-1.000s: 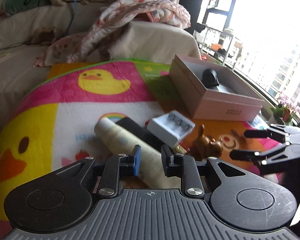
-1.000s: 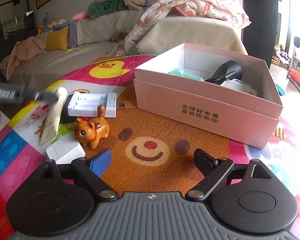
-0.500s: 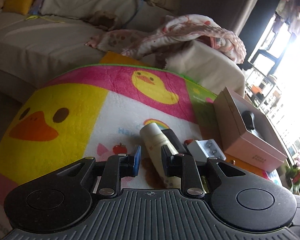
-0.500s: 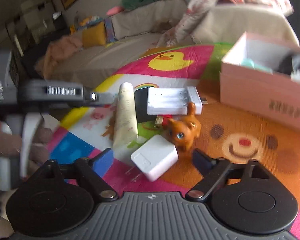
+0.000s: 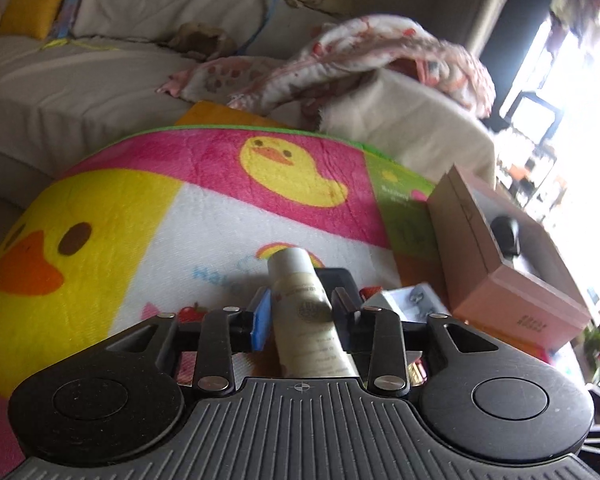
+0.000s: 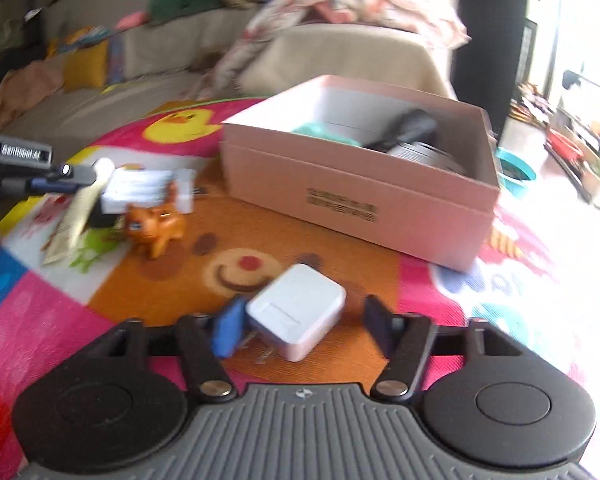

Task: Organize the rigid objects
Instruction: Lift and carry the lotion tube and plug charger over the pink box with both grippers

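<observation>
My left gripper (image 5: 301, 314) straddles a cream tube (image 5: 305, 312) lying on the play mat; both pads sit close to its sides, contact unclear. My right gripper (image 6: 300, 326) has a white square charger (image 6: 296, 310) between its fingers, the blue pad touching its left side and a gap at the right pad. A pink box (image 6: 359, 184) holding a black item and a teal item stands behind; it also shows in the left wrist view (image 5: 507, 264). An orange toy cat (image 6: 152, 224), a white battery charger (image 6: 148, 190) and the tube (image 6: 80, 210) lie left.
The colourful duck-print play mat (image 5: 100, 216) covers the surface. A beige sofa (image 5: 80, 80) with a patterned blanket (image 5: 359, 56) stands behind. A teal bowl (image 6: 515, 172) sits on the floor at right. My left gripper (image 6: 40, 170) shows at the left edge of the right wrist view.
My left gripper has moved forward over the tube, which now lies between its fingers. My right gripper has narrowed around the white charger, and its view has swung right toward the pink box.
</observation>
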Tool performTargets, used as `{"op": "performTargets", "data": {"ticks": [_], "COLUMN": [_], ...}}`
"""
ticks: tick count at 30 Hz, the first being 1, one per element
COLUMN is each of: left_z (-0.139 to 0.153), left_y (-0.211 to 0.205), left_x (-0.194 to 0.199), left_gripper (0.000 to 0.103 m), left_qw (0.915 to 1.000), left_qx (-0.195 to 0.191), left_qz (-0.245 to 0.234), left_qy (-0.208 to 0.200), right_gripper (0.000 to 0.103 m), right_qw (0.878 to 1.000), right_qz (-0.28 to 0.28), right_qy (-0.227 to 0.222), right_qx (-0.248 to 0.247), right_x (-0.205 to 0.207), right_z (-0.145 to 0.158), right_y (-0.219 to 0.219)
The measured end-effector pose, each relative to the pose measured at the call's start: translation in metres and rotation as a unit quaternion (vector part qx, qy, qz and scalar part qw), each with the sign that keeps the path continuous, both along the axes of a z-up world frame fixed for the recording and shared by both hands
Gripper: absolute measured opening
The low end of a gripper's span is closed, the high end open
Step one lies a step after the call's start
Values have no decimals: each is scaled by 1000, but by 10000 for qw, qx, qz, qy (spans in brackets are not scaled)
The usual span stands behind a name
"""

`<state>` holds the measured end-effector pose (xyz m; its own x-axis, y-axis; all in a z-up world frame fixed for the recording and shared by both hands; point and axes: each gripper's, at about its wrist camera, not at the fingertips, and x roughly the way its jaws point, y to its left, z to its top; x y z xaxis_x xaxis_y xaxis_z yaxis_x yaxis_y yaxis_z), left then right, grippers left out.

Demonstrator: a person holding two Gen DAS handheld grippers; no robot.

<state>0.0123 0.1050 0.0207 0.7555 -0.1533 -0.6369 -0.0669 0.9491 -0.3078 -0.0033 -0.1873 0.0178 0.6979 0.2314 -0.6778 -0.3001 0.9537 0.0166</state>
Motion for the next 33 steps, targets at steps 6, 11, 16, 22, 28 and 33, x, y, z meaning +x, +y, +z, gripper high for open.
{"op": "performTargets", "data": {"ticks": [6,11,16,22,28,33], "left_z": [-5,-2,0,-4,-5,-7], "left_y": [-5,-9,-17,-53,-105,-111], "left_x": [1,-13,-56,-74,-73,-85], "left_gripper": [39,38,38,30,33,37], "left_qw": [9996,9978,9942,9809,9668,9558], "left_qx": [252,457,447,192,1008,1319], "left_qz": [-156,-490,-976,-1935,-2345,-2621], "left_qy": [23,-7,-14,64,-82,-183], "right_gripper": [74,88,101,103,103,98], "right_qw": [9999,9999,9996,9990,9978,9991], "right_qz": [28,121,243,348,504,84], "right_qy": [-114,-4,154,274,414,228], "right_qx": [-54,0,35,-15,-83,-354], "right_x": [-4,-3,0,2,2,-3], "right_z": [-3,-3,-3,-4,-1,2], "right_y": [-1,1,4,6,6,-13]}}
